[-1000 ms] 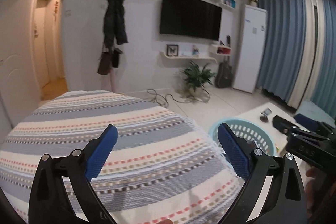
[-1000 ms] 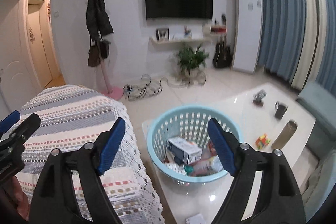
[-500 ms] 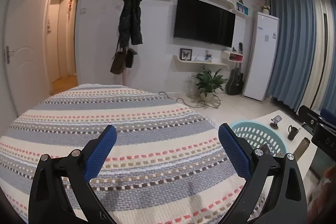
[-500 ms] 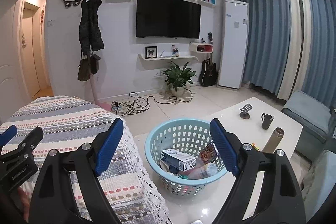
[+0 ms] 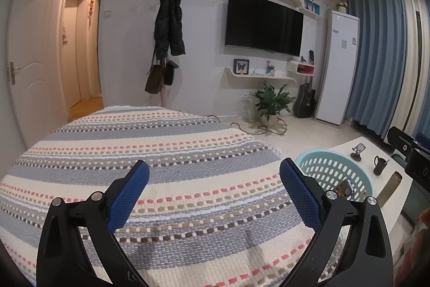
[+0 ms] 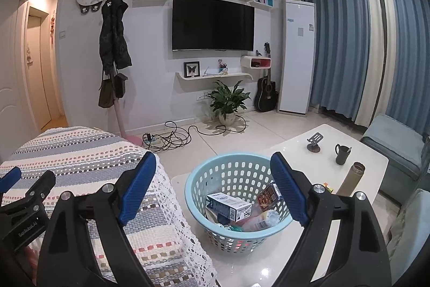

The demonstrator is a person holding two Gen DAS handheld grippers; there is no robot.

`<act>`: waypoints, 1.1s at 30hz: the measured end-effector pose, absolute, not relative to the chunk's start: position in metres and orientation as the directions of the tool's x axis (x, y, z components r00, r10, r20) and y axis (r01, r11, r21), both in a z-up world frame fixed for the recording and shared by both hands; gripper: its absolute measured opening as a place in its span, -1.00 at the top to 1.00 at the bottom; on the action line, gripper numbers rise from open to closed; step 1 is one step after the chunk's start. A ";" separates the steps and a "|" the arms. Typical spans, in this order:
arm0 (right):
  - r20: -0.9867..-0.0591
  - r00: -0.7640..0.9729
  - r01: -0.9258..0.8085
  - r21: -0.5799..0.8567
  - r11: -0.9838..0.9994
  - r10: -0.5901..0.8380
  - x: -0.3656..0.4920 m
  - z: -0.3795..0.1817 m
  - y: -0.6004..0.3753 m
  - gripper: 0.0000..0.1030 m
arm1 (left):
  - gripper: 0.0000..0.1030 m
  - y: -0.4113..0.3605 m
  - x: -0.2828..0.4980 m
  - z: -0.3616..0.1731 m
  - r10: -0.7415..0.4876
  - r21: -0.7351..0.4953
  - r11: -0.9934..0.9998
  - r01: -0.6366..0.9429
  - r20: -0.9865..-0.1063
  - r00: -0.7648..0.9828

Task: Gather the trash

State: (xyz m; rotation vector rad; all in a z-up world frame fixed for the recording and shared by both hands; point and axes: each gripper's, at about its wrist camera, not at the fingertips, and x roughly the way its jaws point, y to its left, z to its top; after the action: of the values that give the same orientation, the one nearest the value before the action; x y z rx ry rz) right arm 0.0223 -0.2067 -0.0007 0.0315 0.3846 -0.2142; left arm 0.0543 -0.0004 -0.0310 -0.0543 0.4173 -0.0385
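A light blue perforated basket (image 6: pixel 231 174) stands on the white coffee table (image 6: pixel 295 149). Inside it lie a white and blue carton (image 6: pixel 228 206), a dark snack packet (image 6: pixel 268 197) and other wrappers. My right gripper (image 6: pixel 212 187) hovers open in front of the basket, nothing between its blue pads. My left gripper (image 5: pixel 215 191) is open and empty above the striped knitted cover (image 5: pixel 161 152). The basket (image 5: pixel 330 171) shows at the right of the left wrist view, beside that cover. The left gripper's tip also shows at the left edge of the right wrist view.
On the table stand a black mug (image 6: pixel 341 153), a bronze flask (image 6: pixel 352 176), a phone stand (image 6: pixel 314 143) and a small colourful toy (image 6: pixel 328 187). A grey sofa seat (image 6: pixel 395 141) lies right. Cables (image 6: pixel 172 136) and a potted plant (image 6: pixel 228 101) sit on the floor.
Both views have tilted up and steadied, showing more of the room. The left view has swung so the striped cover fills its foreground. The right jaws have widened slightly.
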 end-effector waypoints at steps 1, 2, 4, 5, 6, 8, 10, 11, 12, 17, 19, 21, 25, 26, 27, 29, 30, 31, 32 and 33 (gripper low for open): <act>-0.376 0.905 0.213 -0.009 0.977 -0.201 0.022 -0.001 -0.207 -0.61 | -0.84 0.000 0.054 -0.031 -0.048 -0.061 0.998 0.025 -0.404 0.913; -0.375 0.905 0.213 -0.008 0.977 -0.201 0.023 -0.001 -0.208 -0.61 | -0.84 0.000 0.054 -0.031 -0.047 -0.061 0.998 0.025 -0.405 0.913; -0.376 0.904 0.215 -0.008 0.976 -0.203 0.023 -0.002 -0.208 -0.61 | -0.84 0.001 0.055 -0.032 -0.047 -0.062 0.998 0.024 -0.407 0.912; -0.378 0.904 0.215 -0.007 0.977 -0.201 0.023 -0.003 -0.208 -0.61 | -0.84 0.000 0.055 -0.032 -0.046 -0.061 0.998 0.023 -0.408 0.912; -0.379 0.903 0.215 -0.005 0.977 -0.201 0.024 -0.002 -0.209 -0.61 | -0.84 0.001 0.055 -0.032 -0.046 -0.060 0.998 0.023 -0.409 0.912; -0.380 0.903 0.215 -0.004 0.977 -0.201 0.024 -0.003 -0.209 -0.62 | -0.84 0.000 0.055 -0.031 -0.045 -0.061 0.998 0.022 -0.408 0.912; -0.382 0.902 0.214 -0.006 0.977 -0.200 0.024 -0.003 -0.208 -0.62 | -0.84 0.000 0.055 -0.030 -0.045 -0.061 0.998 0.022 -0.409 0.911; -0.383 0.902 0.213 -0.007 0.977 -0.200 0.025 -0.003 -0.208 -0.62 | -0.84 0.000 0.055 -0.030 -0.045 -0.061 0.998 0.022 -0.409 0.911; -0.382 0.903 0.212 -0.008 0.977 -0.198 0.024 -0.002 -0.208 -0.62 | -0.84 0.001 0.055 -0.030 -0.046 -0.063 0.998 0.022 -0.410 0.911; -0.380 0.904 0.206 -0.013 0.979 -0.195 0.025 -0.001 -0.204 -0.63 | -0.84 0.000 0.054 -0.030 -0.046 -0.066 0.998 0.021 -0.409 0.911; -0.380 0.904 0.206 -0.014 0.978 -0.196 0.025 -0.001 -0.204 -0.65 | -0.84 0.001 0.055 -0.031 -0.048 -0.067 0.997 0.022 -0.411 0.910; -0.380 0.904 0.205 -0.013 0.979 -0.195 0.025 -0.001 -0.204 -0.66 | -0.84 0.001 0.054 -0.032 -0.048 -0.068 0.997 0.021 -0.411 0.911; -0.381 0.904 0.203 -0.014 0.979 -0.193 0.025 -0.001 -0.203 -0.67 | -0.84 0.001 0.054 -0.032 -0.048 -0.068 0.997 0.022 -0.413 0.910; -0.382 0.904 0.203 -0.015 0.979 -0.193 0.026 -0.001 -0.203 -0.67 | -0.84 0.001 0.054 -0.032 -0.048 -0.069 0.997 0.022 -0.413 0.909; -0.383 0.904 0.202 -0.014 0.979 -0.192 0.026 -0.001 -0.203 -0.67 | -0.84 0.001 0.054 -0.032 -0.048 -0.070 0.997 0.021 -0.413 0.909; -0.385 0.903 0.200 -0.014 0.980 -0.190 0.027 -0.002 -0.203 -0.67 | -0.84 0.001 0.053 -0.033 -0.047 -0.072 0.997 0.019 -0.414 0.909; -0.385 0.903 0.200 -0.014 0.980 -0.190 0.027 -0.002 -0.203 -0.67 | -0.84 0.001 0.053 -0.033 -0.048 -0.074 0.997 0.019 -0.415 0.909; -0.385 0.903 0.200 -0.014 0.980 -0.190 0.027 -0.002 -0.203 -0.67 | -0.84 0.001 0.053 -0.032 -0.048 -0.075 0.997 0.019 -0.415 0.908; -0.385 0.903 0.201 -0.013 0.980 -0.190 0.027 -0.002 -0.204 -0.67 | -0.84 0.001 0.053 -0.032 -0.048 -0.077 0.997 0.018 -0.415 0.908; -0.385 0.903 0.202 -0.013 0.979 -0.191 0.027 -0.002 -0.204 -0.67 | -0.84 0.001 0.053 -0.032 -0.048 -0.077 0.997 0.018 -0.415 0.908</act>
State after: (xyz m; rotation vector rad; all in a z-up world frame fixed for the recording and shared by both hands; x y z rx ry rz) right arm 0.0268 -0.2039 -0.0021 0.0274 0.3948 -0.2028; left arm 0.0532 0.0011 -0.0324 -0.0725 0.4301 -0.0342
